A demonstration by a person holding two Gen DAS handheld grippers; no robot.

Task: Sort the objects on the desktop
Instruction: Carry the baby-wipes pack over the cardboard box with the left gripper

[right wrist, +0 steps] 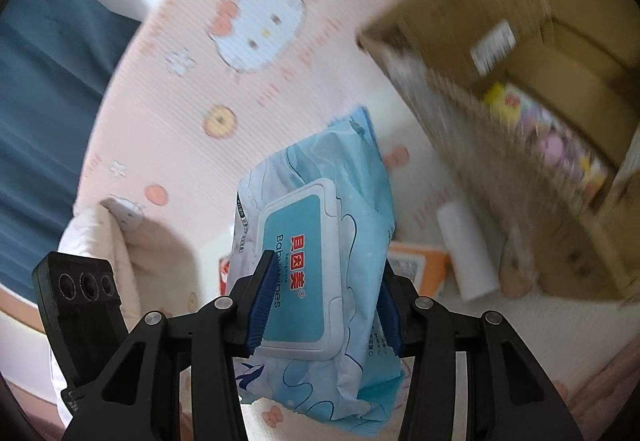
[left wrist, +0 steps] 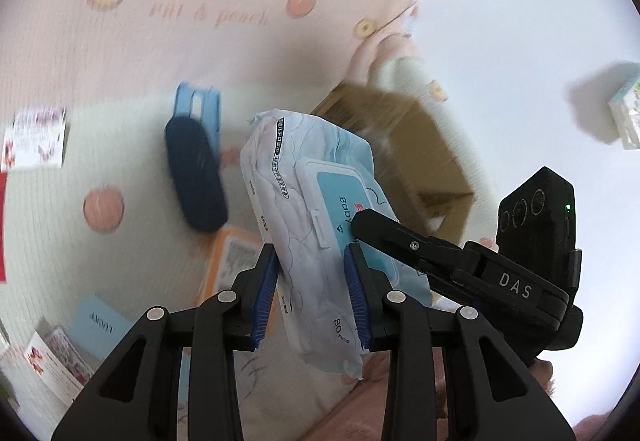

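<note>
A pale blue pack of baby wipes (left wrist: pixel 308 201) with a flip lid hangs in the air, held by both grippers. My left gripper (left wrist: pixel 314 293) is shut on its lower part. My right gripper (right wrist: pixel 322 305) is shut on the same pack (right wrist: pixel 320 233) across the lid, and its black body shows in the left wrist view (left wrist: pixel 472 265). An open cardboard box (right wrist: pixel 520 53) with colourful items inside lies upper right of the pack; it also shows behind the pack in the left wrist view (left wrist: pixel 404 137).
Below is a pink and white Hello Kitty mat (left wrist: pixel 120 53). On it lie a dark blue case (left wrist: pixel 196 173), an orange card (left wrist: pixel 228 253), a white roll (right wrist: pixel 466 249), leaflets (left wrist: pixel 34 139) and a blue card (left wrist: pixel 98 325). A small box (left wrist: pixel 626 113) sits far right.
</note>
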